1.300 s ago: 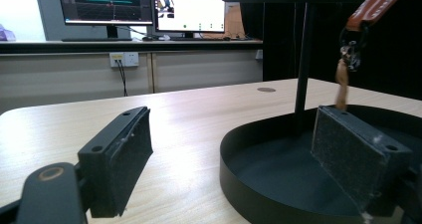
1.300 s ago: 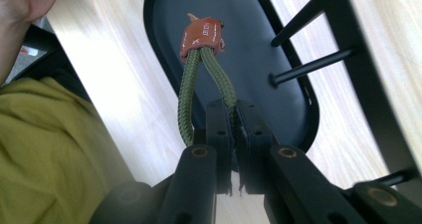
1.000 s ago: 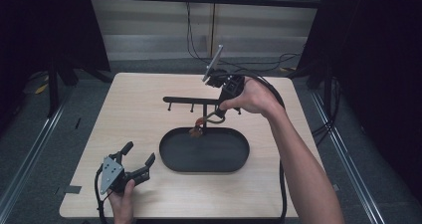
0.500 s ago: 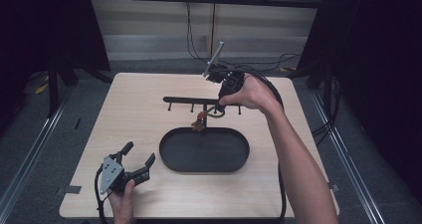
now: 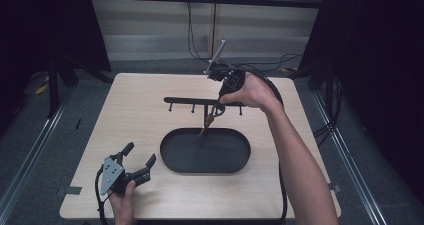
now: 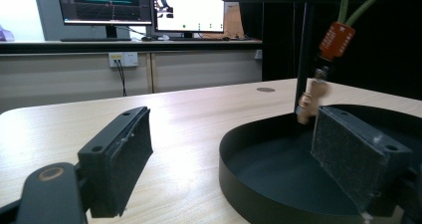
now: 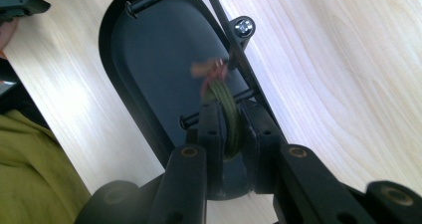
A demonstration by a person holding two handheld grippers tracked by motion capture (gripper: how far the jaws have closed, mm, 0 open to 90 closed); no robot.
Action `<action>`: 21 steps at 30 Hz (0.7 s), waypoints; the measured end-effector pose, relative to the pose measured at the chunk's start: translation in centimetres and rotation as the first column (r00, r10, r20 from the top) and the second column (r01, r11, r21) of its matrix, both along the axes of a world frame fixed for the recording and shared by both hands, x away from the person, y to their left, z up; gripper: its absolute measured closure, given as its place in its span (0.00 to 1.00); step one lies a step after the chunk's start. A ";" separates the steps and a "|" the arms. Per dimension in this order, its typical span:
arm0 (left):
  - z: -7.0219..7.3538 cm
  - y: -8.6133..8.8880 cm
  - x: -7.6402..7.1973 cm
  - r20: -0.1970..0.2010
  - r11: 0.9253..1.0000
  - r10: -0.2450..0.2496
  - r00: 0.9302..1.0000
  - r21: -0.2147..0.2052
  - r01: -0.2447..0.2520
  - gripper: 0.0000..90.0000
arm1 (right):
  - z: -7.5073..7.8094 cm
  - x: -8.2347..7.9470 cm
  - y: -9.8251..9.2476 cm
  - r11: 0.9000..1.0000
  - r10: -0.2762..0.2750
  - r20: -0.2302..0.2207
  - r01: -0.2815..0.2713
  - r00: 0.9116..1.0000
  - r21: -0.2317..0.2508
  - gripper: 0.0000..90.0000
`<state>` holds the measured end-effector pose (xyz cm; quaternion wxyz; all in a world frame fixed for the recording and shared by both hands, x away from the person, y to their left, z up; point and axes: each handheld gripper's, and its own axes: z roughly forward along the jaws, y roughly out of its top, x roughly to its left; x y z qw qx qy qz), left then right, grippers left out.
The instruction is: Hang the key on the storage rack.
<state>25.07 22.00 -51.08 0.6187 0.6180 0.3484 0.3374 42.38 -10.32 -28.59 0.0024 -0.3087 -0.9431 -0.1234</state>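
A keychain hangs from my right gripper (image 5: 219,104): a green cord loop (image 7: 226,109), an orange tag (image 6: 336,40) and a wooden charm (image 6: 309,99). The right gripper (image 7: 230,119) is shut on the cord, right beside the pegs of the black rack (image 5: 185,100). The charm (image 5: 205,126) dangles over the far rim of the black oval tray (image 5: 167,155). My left gripper (image 5: 140,152) rests at the table's near left, open, with nothing between its pads (image 6: 119,154). It faces the tray (image 6: 259,184).
The rack bar (image 7: 224,25) crosses above the tray (image 7: 149,59) in the right gripper view, with a peg close to the cord. Bare wooden tabletop (image 5: 130,120) lies left of the tray. Cables (image 5: 270,85) trail behind the right hand.
My right gripper has shifted slightly back and up toward the rack, carrying the keychain so the charm hangs nearer the tray's far rim. The left gripper has stayed put.
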 end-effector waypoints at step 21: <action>0.0 0.1 0.0 -0.003 1.000 -0.003 1.000 0.010 0.003 0.18 | -0.7 -1.8 -2.4 0.994 -0.032 0.020 0.030 0.999 0.107 0.67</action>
